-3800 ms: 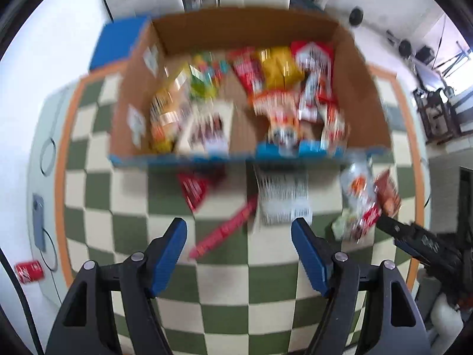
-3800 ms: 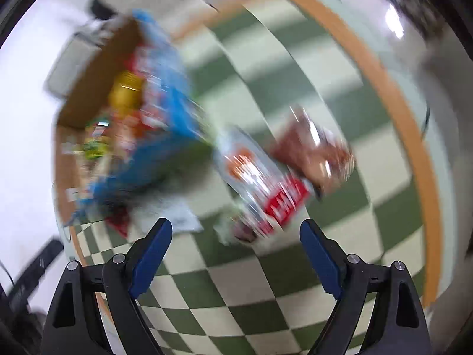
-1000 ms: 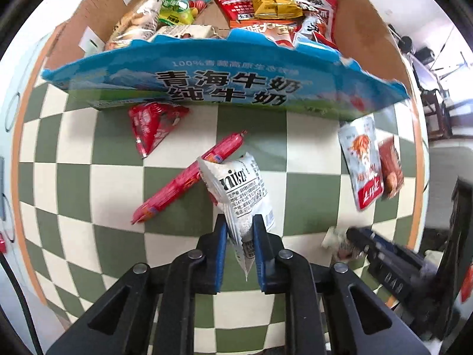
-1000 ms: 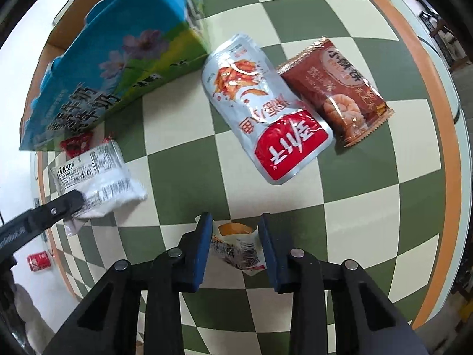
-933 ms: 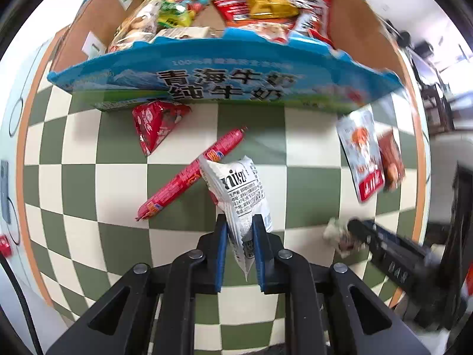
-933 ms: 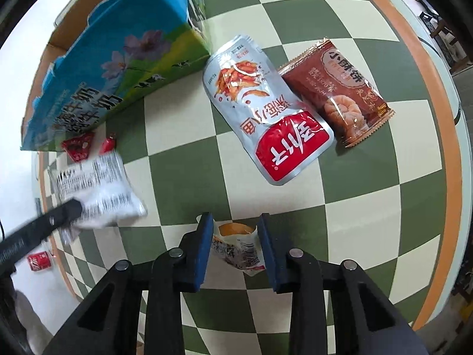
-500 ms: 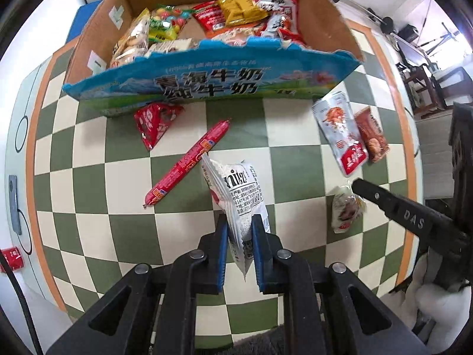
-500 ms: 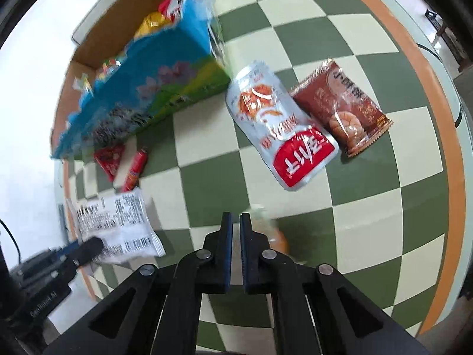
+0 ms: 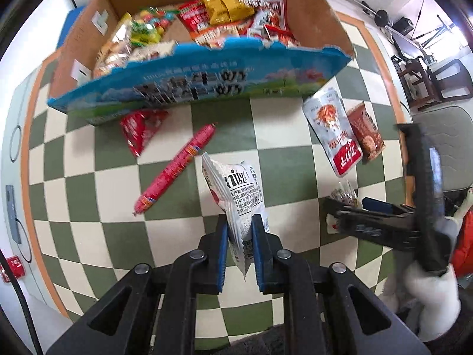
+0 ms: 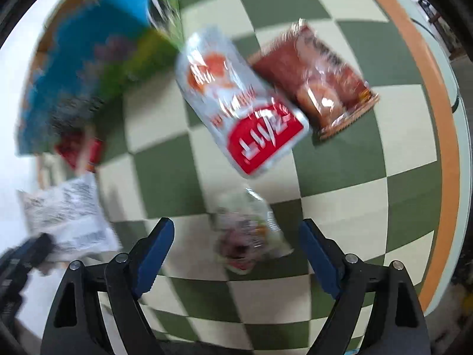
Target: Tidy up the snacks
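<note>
My left gripper (image 9: 239, 230) is shut on a white printed snack packet (image 9: 236, 195), which hangs above the green-and-cream checked tabletop (image 9: 280, 165). Behind it stands the cardboard box (image 9: 319, 9) with a blue printed front, holding several snacks. My right gripper (image 10: 236, 248) has its jaws opening wide; a small clear snack packet (image 10: 248, 230) lies loose on the table between them, untouched. In the left wrist view the right gripper (image 9: 348, 210) sits low at the right beside that small packet (image 9: 344, 193). A silver-and-red pouch (image 10: 239, 100) and a brown pouch (image 10: 316, 80) lie just beyond.
A long red sausage stick (image 9: 177, 165) and a red triangular packet (image 9: 142, 130) lie in front of the box. An orange band (image 10: 443, 118) rims the table's edge at the right. A person's white-gloved hand (image 9: 425, 293) holds the right gripper.
The right gripper lost the small clear packet, closed fully, then spread wide over it on the table. The left gripper rose a little with the white packet held.
</note>
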{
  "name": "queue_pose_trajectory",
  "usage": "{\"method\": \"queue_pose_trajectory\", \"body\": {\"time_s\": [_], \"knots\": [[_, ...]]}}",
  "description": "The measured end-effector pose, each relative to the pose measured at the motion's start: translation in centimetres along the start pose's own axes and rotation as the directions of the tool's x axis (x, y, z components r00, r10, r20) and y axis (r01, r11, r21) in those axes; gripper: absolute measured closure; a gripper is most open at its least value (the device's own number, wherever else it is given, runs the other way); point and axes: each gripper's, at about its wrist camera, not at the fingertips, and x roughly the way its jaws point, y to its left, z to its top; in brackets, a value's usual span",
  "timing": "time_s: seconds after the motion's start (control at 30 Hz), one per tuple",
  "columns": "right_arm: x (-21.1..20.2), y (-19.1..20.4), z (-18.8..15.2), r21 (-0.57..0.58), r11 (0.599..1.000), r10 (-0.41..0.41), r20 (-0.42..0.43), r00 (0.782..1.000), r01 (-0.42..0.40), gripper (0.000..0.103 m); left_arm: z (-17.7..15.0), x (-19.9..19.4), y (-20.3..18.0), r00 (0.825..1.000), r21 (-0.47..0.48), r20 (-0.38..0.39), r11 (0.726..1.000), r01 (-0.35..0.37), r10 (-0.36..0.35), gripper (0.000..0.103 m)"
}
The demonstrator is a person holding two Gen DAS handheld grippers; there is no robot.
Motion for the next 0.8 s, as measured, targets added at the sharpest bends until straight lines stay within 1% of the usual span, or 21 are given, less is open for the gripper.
{"method": "queue_pose_trajectory", "body": {"time_s": [0.07,0.1,0.13,0.17,0.2,0.23,0.3,0.37,0.43,0.47,0.5,0.53,0.57,0.63,0.67,0.7,0.73,0.8], "knots": [[1.3,0.0,-0.2,-0.010,0.998,-0.063,-0.019,0.998,0.063,0.014,-0.1,0.4,-0.1,1.000,0.009,-0.004,1.000,-0.015,0.015,0.090],[1.4,0.1,-0.4,-0.017,0.996,-0.082,-0.005,0.997,0.082,0.017,-0.2,0.5,-0.2,1.000,0.013,-0.005,1.000,-0.021,0.021,0.090],[1.0,0.4,-0.6,-0.034,0.993,-0.114,0.024,0.993,0.115,0.030,-0.2,0.6,-0.2,1.000,0.016,-0.008,1.000,-0.024,0.024,0.090],[0.7,0.7,-0.7,-0.050,0.989,-0.134,0.045,0.990,0.136,0.050,-0.3,0.7,-0.2,1.000,0.016,-0.009,1.000,-0.023,0.023,0.090],[0.2,1.0,-0.9,-0.064,0.986,-0.152,0.081,0.985,0.157,0.050,-0.3,0.7,-0.2,1.000,0.017,-0.009,1.000,-0.024,0.024,0.090],[-0.1,1.2,-1.0,-0.076,0.985,-0.147,0.096,0.984,0.154,0.051,-0.3,0.6,-0.2,1.000,0.018,-0.008,1.000,-0.024,0.024,0.090],[-0.4,1.4,-1.2,-0.095,0.986,-0.126,0.089,0.988,0.134,0.052,-0.3,0.3,-0.1,1.000,0.018,-0.007,1.000,-0.024,0.024,0.090],[-1.3,1.4,-1.5,-0.098,0.990,-0.094,0.098,0.991,0.103,0.052,-0.2,-0.4,-0.1,1.000,0.018,0.001,1.000,-0.022,0.022,0.090],[-3.2,1.6,-1.8,-0.091,0.994,-0.043,0.113,0.993,0.054,0.053,-0.2,-1.7,0.0,1.000,0.017,0.011,1.000,-0.003,0.002,0.090],[-4.3,1.7,-1.8,-0.086,0.996,-0.010,0.118,0.993,0.020,0.053,-0.1,-2.5,0.0,1.000,0.015,0.020,1.000,0.004,-0.004,0.090],[-6.1,1.9,-1.7,-0.083,0.996,0.045,0.129,0.991,-0.034,0.053,0.2,-3.9,0.0,0.999,0.019,0.033,1.000,0.017,-0.017,0.090],[-7.6,2.1,-1.6,-0.088,0.994,0.078,0.142,0.987,-0.066,0.053,0.5,-5.0,0.1,0.998,0.020,0.050,0.999,0.030,-0.031,0.090],[-9.1,2.3,-1.4,-0.098,0.991,0.104,0.156,0.982,-0.089,0.053,0.9,-6.7,0.1,0.996,0.019,0.077,0.999,0.044,-0.046,0.090],[-12.9,3.1,-0.5,-0.126,0.981,0.173,0.192,0.966,-0.150,0.053,2.3,-9.7,0.2,0.990,0.034,0.125,0.998,0.059,-0.063,0.090],[-14.2,3.4,-0.1,-0.137,0.976,0.195,0.204,0.959,-0.170,0.057,3.0,-10.8,0.3,0.987,0.036,0.143,0.997,0.064,-0.069,0.090],[-15.9,4.0,0.7,-0.154,0.969,0.224,0.221,0.949,-0.193,0.066,4.0,-12.1,0.4,0.983,0.039,0.163,0.997,0.074,-0.079,0.090],[-17.1,5.0,1.7,-0.167,0.963,0.248,0.228,0.942,-0.213,0.071,5.3,-13.3,0.6,0.980,0.046,0.181,0.996,0.078,-0.085,0.090],[-19.3,6.3,4.2,-0.193,0.948,0.296,0.243,0.924,-0.253,0.071,8.1,-14.9,1.1,0.973,0.038,0.221,0.998,0.059,-0.066,0.090]]}}
